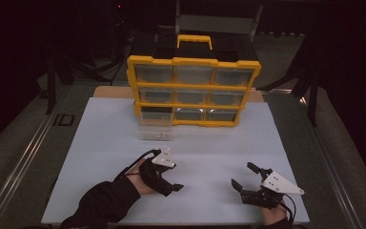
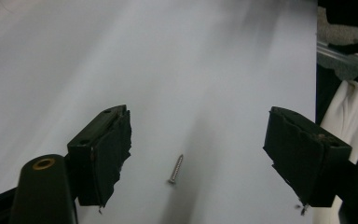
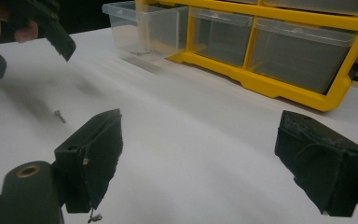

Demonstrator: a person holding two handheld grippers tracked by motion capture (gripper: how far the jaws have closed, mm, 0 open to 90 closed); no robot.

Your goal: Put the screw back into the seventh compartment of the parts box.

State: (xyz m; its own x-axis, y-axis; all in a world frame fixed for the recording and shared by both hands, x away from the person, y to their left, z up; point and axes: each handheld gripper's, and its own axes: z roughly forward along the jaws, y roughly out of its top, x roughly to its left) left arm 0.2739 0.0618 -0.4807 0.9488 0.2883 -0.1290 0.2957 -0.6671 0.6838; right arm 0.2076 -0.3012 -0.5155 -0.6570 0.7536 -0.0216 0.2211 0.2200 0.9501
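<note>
A small silver screw [image 2: 176, 169] lies on the white sheet [image 2: 121, 56], on the sheet between the wide-apart jaws of my left gripper [image 2: 198, 140]. In the high view the left gripper [image 1: 172, 185] hovers low over the sheet's near middle, tilted right. My right gripper [image 1: 244, 175] stands open at the near right with nothing in it. From the right gripper [image 3: 200, 137] view, the screw [image 3: 59, 115] rests to the left, under the left gripper [image 3: 32, 28]. A yellow organizer [image 1: 193, 61] with clear drawers stands at the back; its bottom-left drawer [image 1: 156, 126] is pulled out.
The pulled-out drawer [image 3: 144, 28] juts onto the sheet and has something small and thin on its floor. The other clear drawers [image 3: 298, 51] sit shut in their yellow frame. White cloth [image 2: 349, 112] hangs past the sheet's edge. Metal rails [image 1: 24, 152] run along the table's sides.
</note>
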